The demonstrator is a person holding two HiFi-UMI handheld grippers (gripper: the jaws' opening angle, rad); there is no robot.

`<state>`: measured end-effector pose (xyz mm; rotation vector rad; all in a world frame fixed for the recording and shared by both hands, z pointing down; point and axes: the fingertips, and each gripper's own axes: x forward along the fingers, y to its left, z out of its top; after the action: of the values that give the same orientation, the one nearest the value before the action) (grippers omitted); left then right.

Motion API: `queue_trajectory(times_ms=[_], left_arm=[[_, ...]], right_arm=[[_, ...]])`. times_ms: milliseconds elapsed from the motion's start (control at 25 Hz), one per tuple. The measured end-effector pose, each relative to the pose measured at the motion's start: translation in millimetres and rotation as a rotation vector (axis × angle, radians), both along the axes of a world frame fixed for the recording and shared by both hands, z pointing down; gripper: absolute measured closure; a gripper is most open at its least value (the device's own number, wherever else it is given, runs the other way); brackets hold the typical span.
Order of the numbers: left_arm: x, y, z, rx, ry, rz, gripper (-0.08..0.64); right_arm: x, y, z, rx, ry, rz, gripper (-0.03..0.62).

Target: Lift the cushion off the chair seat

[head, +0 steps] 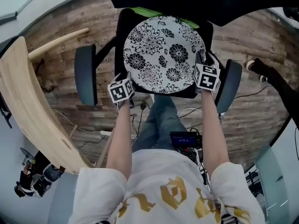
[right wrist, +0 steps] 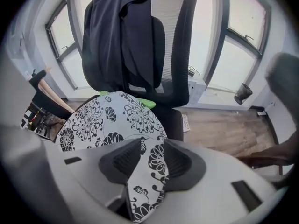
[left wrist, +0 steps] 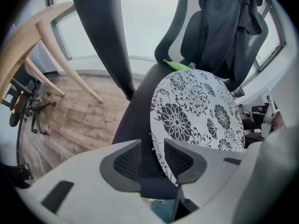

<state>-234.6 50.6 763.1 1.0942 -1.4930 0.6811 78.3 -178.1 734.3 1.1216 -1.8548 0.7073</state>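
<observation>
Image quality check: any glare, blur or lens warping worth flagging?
Head view: evenly lit, round white cushion with black flower print sharp, brown plank floor bowed by fisheye. Left gripper view: window behind the black office chair blown out white. Right gripper view: windows bright, grey armrest at the right edge smeared.

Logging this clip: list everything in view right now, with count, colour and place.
cushion: one, round, white with black flowers, flat on the seat
office chair: one, black with grey armrests, centre
green item: one, bright green, peeking from under the cushion's far edge; cannot tell what it is
dark garment: one, navy-black, draped over the chair back
wooden furniture: one, pale wood, left of the office chair
floor: brown planks
cables: several, on the floor by the person's legs
left gripper: one, grey, fingers apart, cushion's left edge between them
right gripper: one, grey, fingers apart, cushion's right edge between them
</observation>
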Motion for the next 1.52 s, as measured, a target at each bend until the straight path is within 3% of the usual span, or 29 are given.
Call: queue_trajectory(times_ms=[160,360,560,800,880,960,1280,1520], left_arm=[[4,-4,11,-0.026,-0.01,0.028,0.408],[9,-7,20,-0.052,0.01,0.034,0.391],[12,-11,31,-0.106,0.006,0.064,0.39],[10,-9,28,-0.135,-0.027,0.113,0.411],[15,-12,27,-0.144,0.0,0.144,0.514],[18,-15,25,-0.148,0.004,0.186,0.534],[20,-16,15,-0.155,-0.013,0.248,0.541],[23,-19,-7,-0.121,-0.017,0.272,0.541]], right_arm=[[5,-5,18,-0.02,0.031,0.04,0.451],[4,-6,38,-0.04,0.094,-0.001,0.41],[13,-10,56,-0.073,0.115,0.024,0.403],[8,-10,59,-0.063,0.142,-0.027,0.407],[11,-9,59,-0.071,0.153,-0.035,0.444],[11,-10,55,-0.067,0.166,-0.052,0.566],[7,-7,38,-0.071,0.152,-0.085,0.572],[9,0,15,-0.079,0.143,-0.051,0.572]])
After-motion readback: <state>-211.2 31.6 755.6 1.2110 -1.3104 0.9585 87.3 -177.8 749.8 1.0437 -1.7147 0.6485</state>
